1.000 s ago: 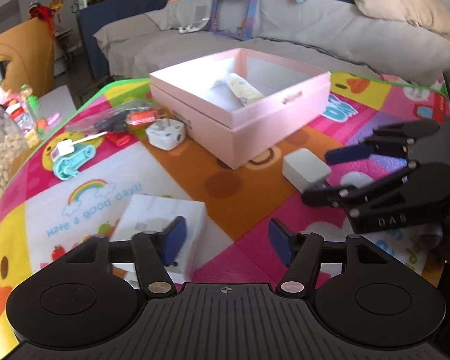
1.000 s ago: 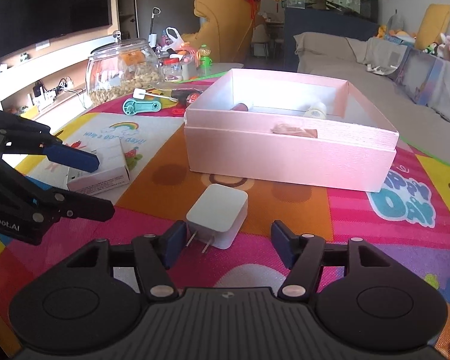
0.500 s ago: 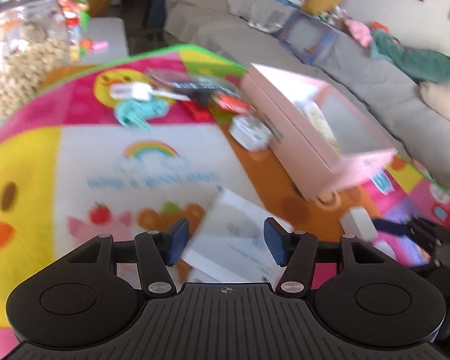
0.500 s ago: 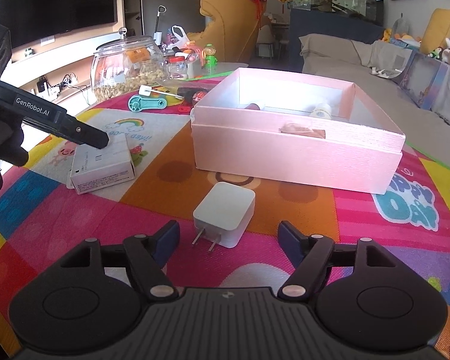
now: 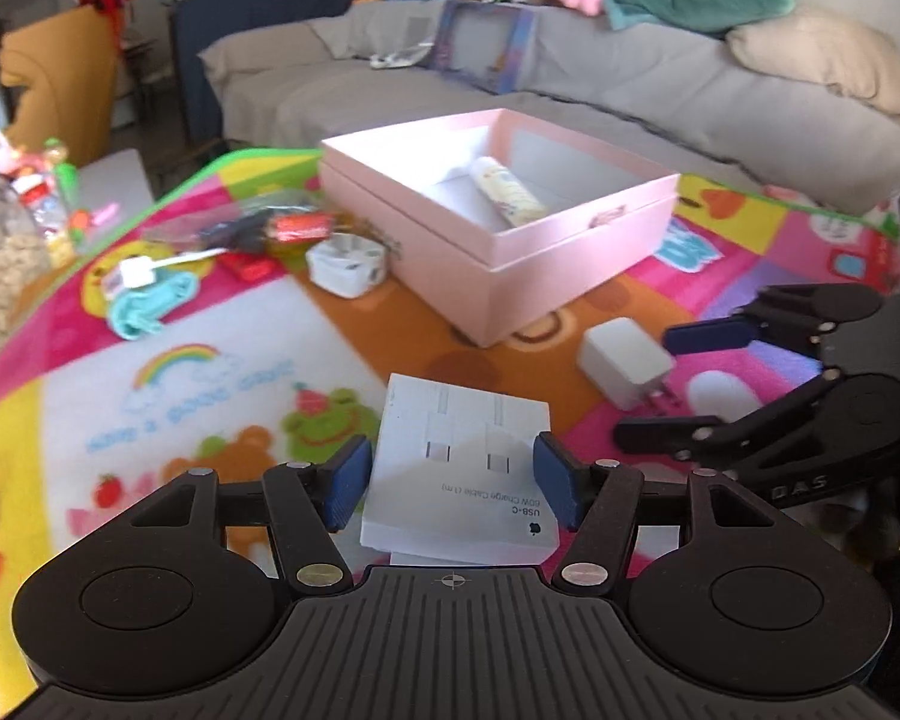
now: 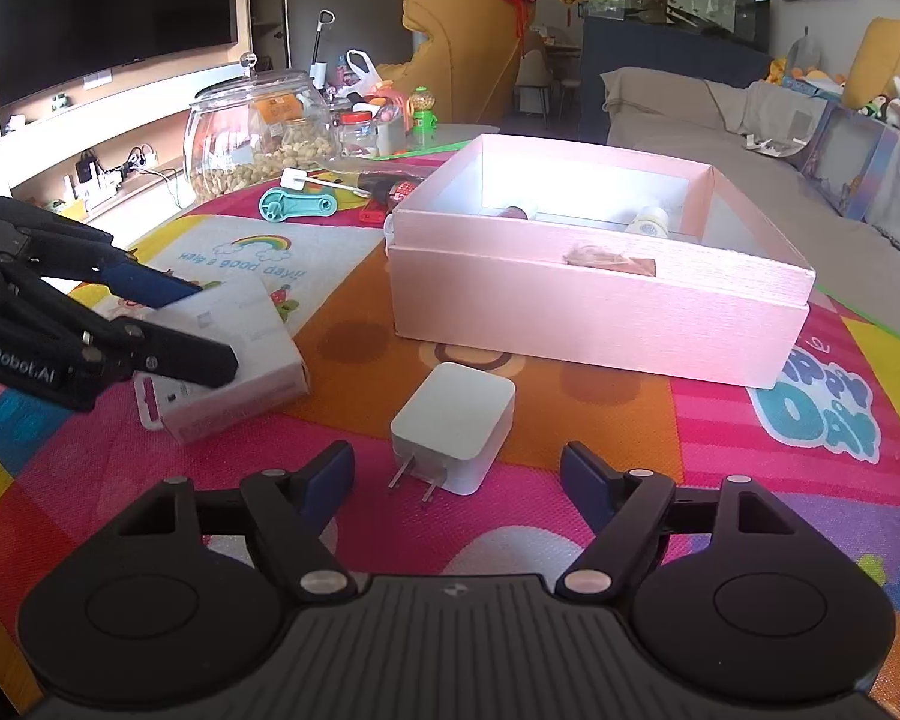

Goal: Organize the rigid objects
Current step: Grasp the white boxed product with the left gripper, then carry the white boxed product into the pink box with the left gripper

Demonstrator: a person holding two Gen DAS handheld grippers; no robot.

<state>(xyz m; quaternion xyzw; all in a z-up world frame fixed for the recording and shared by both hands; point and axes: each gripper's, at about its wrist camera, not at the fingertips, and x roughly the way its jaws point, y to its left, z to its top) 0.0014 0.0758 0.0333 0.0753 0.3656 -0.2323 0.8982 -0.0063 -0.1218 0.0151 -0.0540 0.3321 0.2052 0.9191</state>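
A white USB-C cable box point(image 5: 459, 468) lies on the colourful mat between the pads of my left gripper point(image 5: 453, 483), which is open around it; the pads stand just off its sides. It also shows in the right wrist view point(image 6: 234, 360), with the left gripper point(image 6: 204, 324) straddling it. A white charger plug point(image 6: 453, 426) lies prongs toward me, just ahead of my open, empty right gripper point(image 6: 456, 480). In the left wrist view the charger point(image 5: 624, 360) sits by the right gripper point(image 5: 684, 384). The open pink box point(image 5: 498, 228) holds a yellow tube point(image 5: 507, 192).
A second white plug point(image 5: 345, 267), a teal tool point(image 5: 147, 303), red items and a plastic bag lie left of the pink box point(image 6: 600, 300). A glass jar of snacks point(image 6: 261, 132) stands at the mat's far left edge. A grey sofa point(image 5: 630, 84) is behind.
My left gripper swung back from the left and came down around the white cable box. My right gripper stayed open near the charger plug, edging slightly closer.
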